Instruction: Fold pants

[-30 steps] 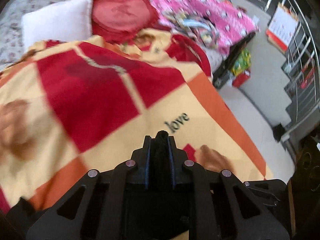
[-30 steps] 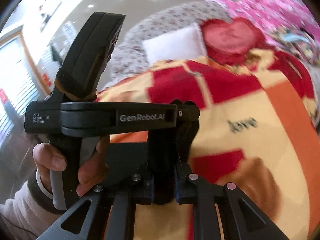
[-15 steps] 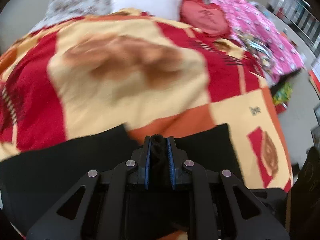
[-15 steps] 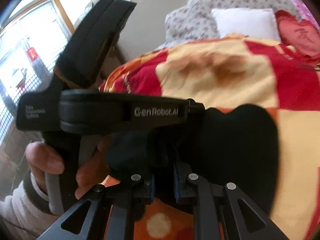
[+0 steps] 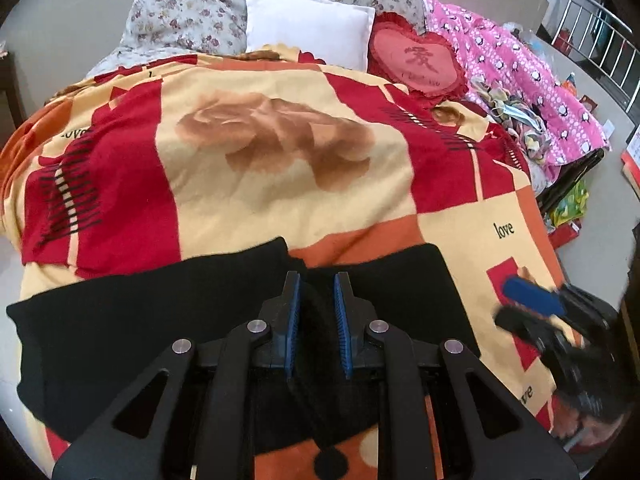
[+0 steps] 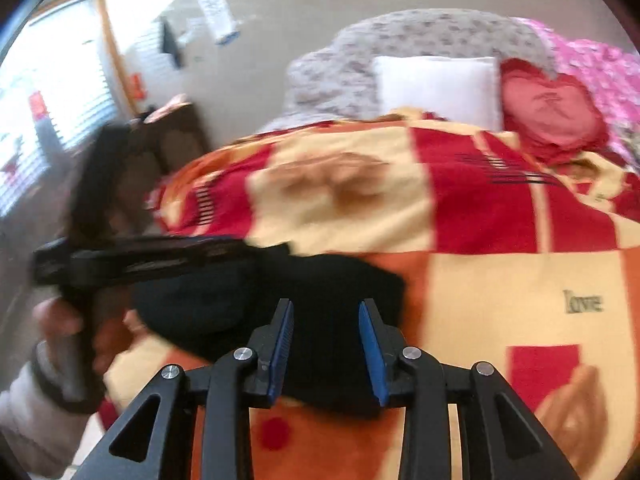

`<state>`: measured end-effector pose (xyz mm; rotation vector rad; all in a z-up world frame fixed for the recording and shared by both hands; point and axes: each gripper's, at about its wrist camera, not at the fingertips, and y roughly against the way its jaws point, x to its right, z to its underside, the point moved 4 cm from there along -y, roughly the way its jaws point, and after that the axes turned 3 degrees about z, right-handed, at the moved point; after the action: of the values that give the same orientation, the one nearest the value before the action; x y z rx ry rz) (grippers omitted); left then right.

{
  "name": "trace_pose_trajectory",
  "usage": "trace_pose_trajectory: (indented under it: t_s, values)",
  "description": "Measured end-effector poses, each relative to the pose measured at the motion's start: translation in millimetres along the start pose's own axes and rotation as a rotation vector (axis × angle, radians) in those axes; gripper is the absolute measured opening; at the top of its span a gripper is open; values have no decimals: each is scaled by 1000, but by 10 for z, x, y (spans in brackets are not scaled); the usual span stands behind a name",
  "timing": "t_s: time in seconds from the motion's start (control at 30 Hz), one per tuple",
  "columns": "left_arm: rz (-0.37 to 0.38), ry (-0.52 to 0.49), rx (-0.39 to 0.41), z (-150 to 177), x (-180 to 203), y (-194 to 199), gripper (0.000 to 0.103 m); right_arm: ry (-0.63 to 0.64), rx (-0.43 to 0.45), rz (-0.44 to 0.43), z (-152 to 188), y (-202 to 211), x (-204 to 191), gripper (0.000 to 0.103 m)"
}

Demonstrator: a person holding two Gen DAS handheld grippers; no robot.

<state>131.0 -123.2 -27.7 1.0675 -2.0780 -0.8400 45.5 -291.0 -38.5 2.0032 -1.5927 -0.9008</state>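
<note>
Black pants (image 5: pixel 120 328) lie spread across the near part of a red, yellow and orange blanket (image 5: pixel 280 160) on a bed. My left gripper (image 5: pixel 317 280) is shut on a bunch of the black cloth near the pants' middle edge. In the right wrist view the pants (image 6: pixel 320 288) lie under and between the fingers of my right gripper (image 6: pixel 326 308), whose jaws are opening; the blue pads stand clear of the cloth. The right gripper (image 5: pixel 532 312) shows blurred at the right of the left view. A hand (image 6: pixel 60 320) holds the left gripper, blurred, at the left.
A white pillow (image 5: pixel 308 36), a red heart cushion (image 5: pixel 416 60) and a flowered quilt (image 5: pixel 192 4) sit at the head of the bed. A pink quilt (image 5: pixel 520 64) lies on the right, with a metal railing (image 5: pixel 592 52) and floor clutter beyond.
The pants came down from the air onto the blanket. My left gripper swung across the bed with them. My right gripper's jaws spread off the cloth and it drew away from the left one.
</note>
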Motion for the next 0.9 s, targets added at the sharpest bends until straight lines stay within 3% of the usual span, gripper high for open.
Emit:
trace_pose_trajectory:
  t_s: [0.13, 0.33, 0.4, 0.5, 0.7, 0.9]
  values:
    - [-37, 4, 4, 109, 62, -9, 15, 43, -31, 33, -7, -203, -61, 29]
    - [-140, 23, -55, 325, -28, -268, 15, 61, -140, 71, -12, -809, -133, 28]
    - [-151, 48, -51, 371, -96, -299, 21, 73, -133, 76, -26, -892, -169, 28]
    - [-133, 92, -43, 388, -175, -294, 28, 67, -145, 80, -66, -891, -173, 28]
    - [-133, 91, -38, 411, -144, -268, 28, 66, -130, 97, 65, -537, -170, 28]
    - [-131, 100, -33, 436, -134, -263, 32, 18, -132, 98, 252, -546, -143, 31]
